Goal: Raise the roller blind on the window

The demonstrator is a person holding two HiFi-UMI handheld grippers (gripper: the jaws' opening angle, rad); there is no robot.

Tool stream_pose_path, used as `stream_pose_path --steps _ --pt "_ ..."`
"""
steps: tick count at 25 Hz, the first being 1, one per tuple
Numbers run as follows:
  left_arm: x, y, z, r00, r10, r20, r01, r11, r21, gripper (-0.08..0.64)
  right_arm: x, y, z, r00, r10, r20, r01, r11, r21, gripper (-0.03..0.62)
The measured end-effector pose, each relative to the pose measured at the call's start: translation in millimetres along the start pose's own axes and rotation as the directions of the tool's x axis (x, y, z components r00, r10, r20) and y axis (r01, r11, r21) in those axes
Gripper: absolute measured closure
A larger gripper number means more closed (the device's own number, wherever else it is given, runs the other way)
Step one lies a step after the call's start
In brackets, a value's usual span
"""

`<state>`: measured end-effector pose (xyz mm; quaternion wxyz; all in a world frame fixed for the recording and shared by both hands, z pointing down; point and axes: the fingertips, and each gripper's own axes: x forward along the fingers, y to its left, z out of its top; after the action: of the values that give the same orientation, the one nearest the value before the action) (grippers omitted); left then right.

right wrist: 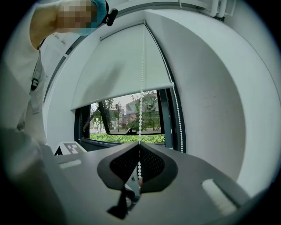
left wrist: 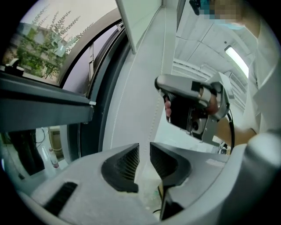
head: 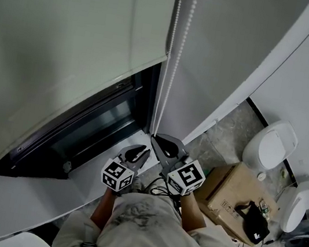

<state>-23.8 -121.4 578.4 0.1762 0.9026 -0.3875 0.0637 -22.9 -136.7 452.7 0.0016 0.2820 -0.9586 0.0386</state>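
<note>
The pale roller blind (head: 58,33) covers the upper part of the window (head: 102,123); its bottom edge (right wrist: 123,99) hangs partway down the glass. The white bead chain (head: 169,64) drops along the right side of the window. My right gripper (head: 156,140) is shut on one strand of the bead chain (right wrist: 141,96), pinched between the pads (right wrist: 139,151); the second strand (right wrist: 176,114) hangs free by the wall. My left gripper (head: 140,154) sits just below and left of the right one. In the left gripper view it (left wrist: 144,151) stands open with nothing between its pads.
The white window sill (head: 73,188) lies under both grippers. On the floor to the right are a toilet (head: 271,146), a cardboard box (head: 231,188) with a black bag (head: 255,222) on it, and a white appliance (head: 296,208).
</note>
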Motion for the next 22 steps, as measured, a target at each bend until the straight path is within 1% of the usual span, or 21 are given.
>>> stream_pose_path --steps 5,9,12,17,22 --pt "-21 2 54 0.996 0.014 0.091 -0.018 0.999 0.046 0.476 2 -1 -2 1.0 -0.01 0.005 0.01 1.0 -0.001 0.582" --pt "-39 4 100 0.986 0.043 0.164 -0.057 0.995 0.083 0.46 2 -3 -1 1.0 -0.018 0.003 0.018 1.0 -0.002 0.583" --pt "-47 0 132 0.978 0.045 0.203 -0.07 0.991 0.117 0.449 2 -1 -1 1.0 -0.021 0.002 0.021 1.0 -0.003 0.581" --pt "-49 -15 177 0.967 0.013 0.255 -0.059 0.984 0.171 0.442 3 -3 -2 1.0 -0.029 0.007 0.029 1.0 -0.002 0.583" --pt "-48 -32 212 0.957 -0.034 0.288 -0.031 0.975 0.219 0.44 4 -2 -2 0.999 -0.038 -0.003 0.038 0.999 -0.005 0.582"
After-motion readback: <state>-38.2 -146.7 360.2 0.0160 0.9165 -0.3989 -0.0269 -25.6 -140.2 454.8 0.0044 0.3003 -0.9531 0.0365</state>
